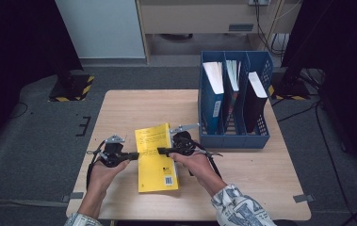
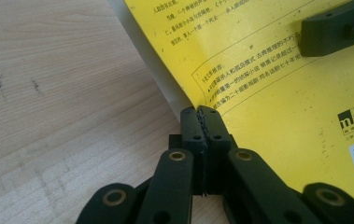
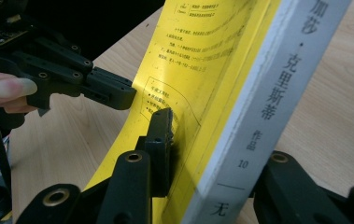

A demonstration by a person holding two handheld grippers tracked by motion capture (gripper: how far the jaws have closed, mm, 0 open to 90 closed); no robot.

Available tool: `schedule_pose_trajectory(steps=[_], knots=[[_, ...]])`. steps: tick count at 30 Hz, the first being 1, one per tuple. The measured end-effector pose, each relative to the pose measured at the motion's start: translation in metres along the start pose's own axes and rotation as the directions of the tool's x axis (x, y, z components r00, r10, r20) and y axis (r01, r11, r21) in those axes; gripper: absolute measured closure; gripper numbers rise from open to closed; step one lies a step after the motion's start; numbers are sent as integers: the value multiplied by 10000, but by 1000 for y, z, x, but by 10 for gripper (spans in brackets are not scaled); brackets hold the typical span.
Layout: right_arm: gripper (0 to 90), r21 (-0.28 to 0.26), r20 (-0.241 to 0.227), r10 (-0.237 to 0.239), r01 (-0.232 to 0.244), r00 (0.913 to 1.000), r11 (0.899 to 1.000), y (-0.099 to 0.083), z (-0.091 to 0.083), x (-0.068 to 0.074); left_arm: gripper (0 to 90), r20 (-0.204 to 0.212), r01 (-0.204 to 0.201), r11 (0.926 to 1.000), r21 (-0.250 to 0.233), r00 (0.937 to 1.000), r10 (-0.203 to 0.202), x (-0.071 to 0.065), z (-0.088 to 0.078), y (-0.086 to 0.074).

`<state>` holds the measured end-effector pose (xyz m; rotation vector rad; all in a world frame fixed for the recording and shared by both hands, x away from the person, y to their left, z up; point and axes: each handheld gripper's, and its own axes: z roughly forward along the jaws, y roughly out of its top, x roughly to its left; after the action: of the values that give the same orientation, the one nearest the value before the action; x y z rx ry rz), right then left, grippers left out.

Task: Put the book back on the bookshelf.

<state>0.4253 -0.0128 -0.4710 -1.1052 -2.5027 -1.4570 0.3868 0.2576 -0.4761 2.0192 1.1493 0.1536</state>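
Yellow book (image 1: 156,157) lies near the table's (image 1: 270,188) front edge, long axis running front to back. Right gripper (image 3: 202,154) straddles the spine edge, jaws clamped across the book's thickness, that side apparently lifted. Left gripper (image 2: 201,122) is fully closed, pinching the cover's free edge. Book sits between both tools. Blue file rack (image 1: 235,136) stands just beyond, toward the right edge.

High view: even overhead light on table (image 1: 119,108), bg upper left + right edges dark, img soft/low-res. Gripper views brighter; yellow book (image 3: 198,70) cover sharp mid-frame, slight sheen; near jaws at bottom out of focus, small shadow beside them; no motion blur
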Motion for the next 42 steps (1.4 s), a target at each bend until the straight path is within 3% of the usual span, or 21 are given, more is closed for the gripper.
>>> schedule_pose_trajectory(steps=[8, 25, 32, 42], knots=[[698, -444, 111, -386, 391, 9992, 9982, 12, -5, 7, 900, -196, -107, 9998, -166, 9998, 104, 0, -7, 8], [662, -309, -30, -822, 820, 9966, 9962, 18, -9, 10, 900, -337, -346, 9993, -135, 9988, 341, -3, -6, 11], [622, -248, -143, -883, 879, 9960, 9958, 20, -9, 12, 900, -322, -405, 9991, -125, 9987, 401, -5, -7, 12], [636, -367, -70, -862, 859, 9963, 9956, 25, -9, 12, 900, -340, -478, 9987, -201, 9983, 471, -6, -9, 16]])
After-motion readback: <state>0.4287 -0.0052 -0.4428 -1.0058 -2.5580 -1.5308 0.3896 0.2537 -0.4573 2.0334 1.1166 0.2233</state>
